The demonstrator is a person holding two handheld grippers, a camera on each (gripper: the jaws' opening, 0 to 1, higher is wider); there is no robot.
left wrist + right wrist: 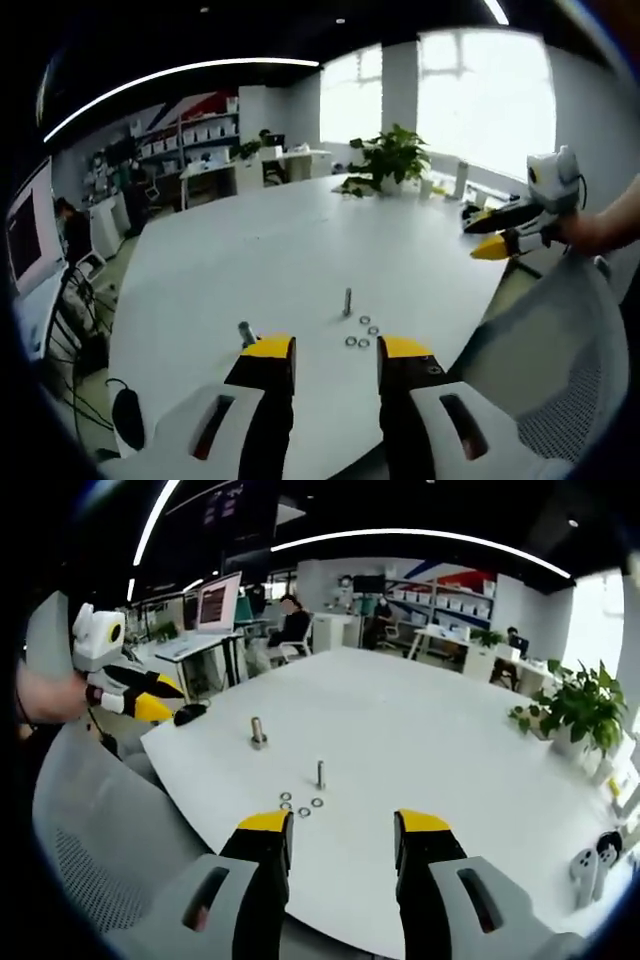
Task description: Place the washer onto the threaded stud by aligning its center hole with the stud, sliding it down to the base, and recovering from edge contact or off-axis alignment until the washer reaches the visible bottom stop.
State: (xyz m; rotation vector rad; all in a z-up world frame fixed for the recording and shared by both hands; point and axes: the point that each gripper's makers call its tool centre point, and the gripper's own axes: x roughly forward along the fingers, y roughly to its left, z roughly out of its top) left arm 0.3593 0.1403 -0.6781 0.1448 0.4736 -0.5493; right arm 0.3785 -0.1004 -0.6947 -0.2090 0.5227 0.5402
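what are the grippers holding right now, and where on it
Nothing: left gripper and right gripper are open and empty; the washers lie on the table by the stud.

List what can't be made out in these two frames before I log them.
- Washers beside the stud: too small in both views to judge hole size.
- Second stud: base partly cut off by the left gripper in the left gripper view.
- Stud threads: too small, blurred.

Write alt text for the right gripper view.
The right gripper, jaws open and empty, points across a white table at a threaded stud with four washers lying beside its base; a second stud stands beyond.
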